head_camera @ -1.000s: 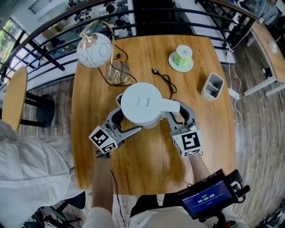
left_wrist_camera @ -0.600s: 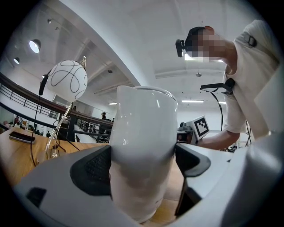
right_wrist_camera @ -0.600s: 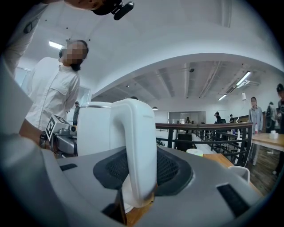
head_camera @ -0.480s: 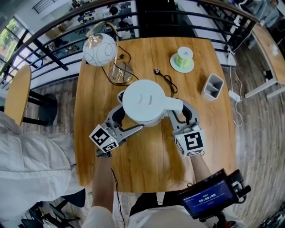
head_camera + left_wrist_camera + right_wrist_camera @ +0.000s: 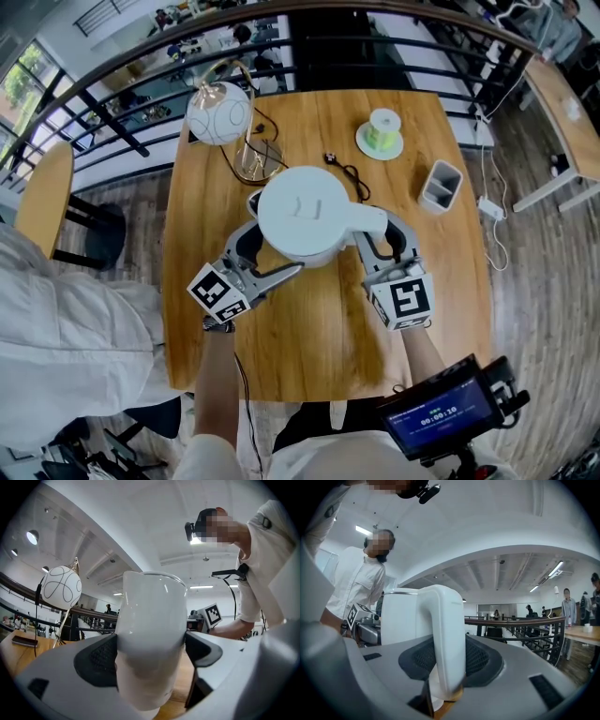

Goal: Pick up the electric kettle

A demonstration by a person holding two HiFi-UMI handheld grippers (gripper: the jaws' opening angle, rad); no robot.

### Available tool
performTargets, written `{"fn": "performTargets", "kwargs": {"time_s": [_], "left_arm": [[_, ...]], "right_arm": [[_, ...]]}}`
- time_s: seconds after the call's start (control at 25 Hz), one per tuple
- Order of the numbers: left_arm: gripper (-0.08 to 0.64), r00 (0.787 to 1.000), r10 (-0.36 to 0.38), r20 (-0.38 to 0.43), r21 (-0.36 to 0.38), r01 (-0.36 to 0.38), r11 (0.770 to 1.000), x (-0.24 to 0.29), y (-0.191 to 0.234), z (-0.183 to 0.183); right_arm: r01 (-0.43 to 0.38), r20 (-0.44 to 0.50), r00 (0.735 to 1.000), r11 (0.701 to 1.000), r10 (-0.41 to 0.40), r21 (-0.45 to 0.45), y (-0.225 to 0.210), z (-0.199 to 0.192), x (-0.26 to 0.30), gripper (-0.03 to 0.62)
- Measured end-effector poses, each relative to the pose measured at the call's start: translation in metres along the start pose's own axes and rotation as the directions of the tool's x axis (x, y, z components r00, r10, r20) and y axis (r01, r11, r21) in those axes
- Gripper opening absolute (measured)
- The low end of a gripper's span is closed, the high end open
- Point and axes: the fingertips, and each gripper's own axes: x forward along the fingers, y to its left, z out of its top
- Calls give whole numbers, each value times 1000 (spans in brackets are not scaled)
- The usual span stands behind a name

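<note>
The wooden surface (image 5: 319, 347) is the largest thing and fills the middle of the head view. Near its centre is the white electric kettle (image 5: 305, 225), seen from above with its lid closed and its handle pointing to the right. It is held from both sides.

The left gripper (image 5: 272, 242) reaches in from the near left. In the left gripper view its fingers (image 5: 101, 656) pinch the round body of the kettle (image 5: 150, 634), one dark pad on each side. The right gripper (image 5: 384, 242) comes from the near right. In the right gripper view its fingers (image 5: 480, 658) press on the handle of the kettle (image 5: 445, 634) from both sides.

Far left on the surface stands a lamp (image 5: 218, 112) with a white globe and a thin golden frame. Far right is a grey and white open container (image 5: 441, 186). Beyond it lies a small green roll on a round white dish (image 5: 382, 129). A thin black cable with a plug (image 5: 345, 169) lies just beyond the kettle.
</note>
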Motion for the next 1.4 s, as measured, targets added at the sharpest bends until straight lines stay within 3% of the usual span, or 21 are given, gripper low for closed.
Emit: {"fn": "performTargets", "kwargs": {"time_s": [0.72, 1.4], "left_arm": [[445, 1000, -9, 27, 52, 7, 999, -17, -42, 58], [446, 1000, -3, 29, 39, 1, 999, -46, -94, 109]], "right_arm": [[29, 44, 999, 1000, -29, -7, 16, 61, -40, 133], [45, 42, 998, 999, -46, 14, 43, 116, -88, 135]]}}
